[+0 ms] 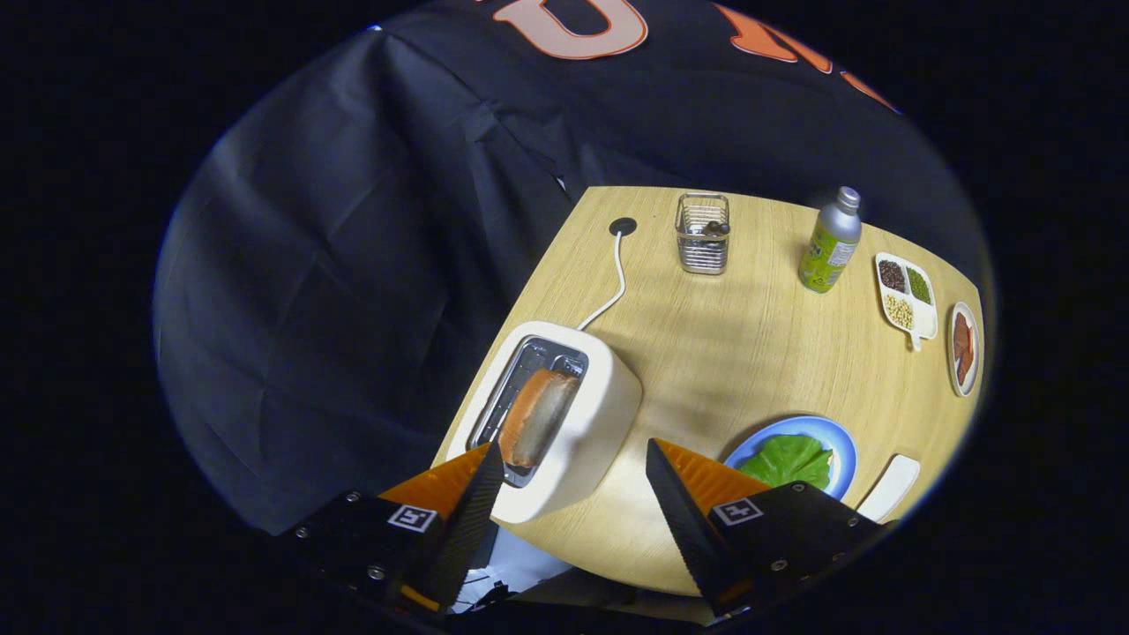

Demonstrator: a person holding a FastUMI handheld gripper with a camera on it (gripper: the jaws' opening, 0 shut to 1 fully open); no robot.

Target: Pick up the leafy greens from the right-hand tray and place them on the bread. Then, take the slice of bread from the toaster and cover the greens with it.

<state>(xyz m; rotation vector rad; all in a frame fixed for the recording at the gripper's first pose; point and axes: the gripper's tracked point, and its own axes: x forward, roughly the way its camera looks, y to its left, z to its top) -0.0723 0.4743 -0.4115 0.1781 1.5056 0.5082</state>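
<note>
A white toaster (578, 423) stands at the near left edge of the wooden table (732, 353), and a browned slice of bread (536, 414) sticks up from its slot. My gripper (573, 451) hangs open above the toaster, the slice just ahead of the left fingertip (489, 467). Nothing is between the fingers. To the right, beyond the right finger (679, 503), a blue plate (842, 445) carries the leafy greens (788, 460); what lies under the greens is hidden.
At the back of the table stand a wire basket (703, 234) and a green bottle (830, 242). A white divided tray (907, 295) of seeds and a small plate (964, 348) with red food sit far right. A white tray (889, 488) lies beside the blue plate. The toaster's cord (615, 291) runs to a table hole.
</note>
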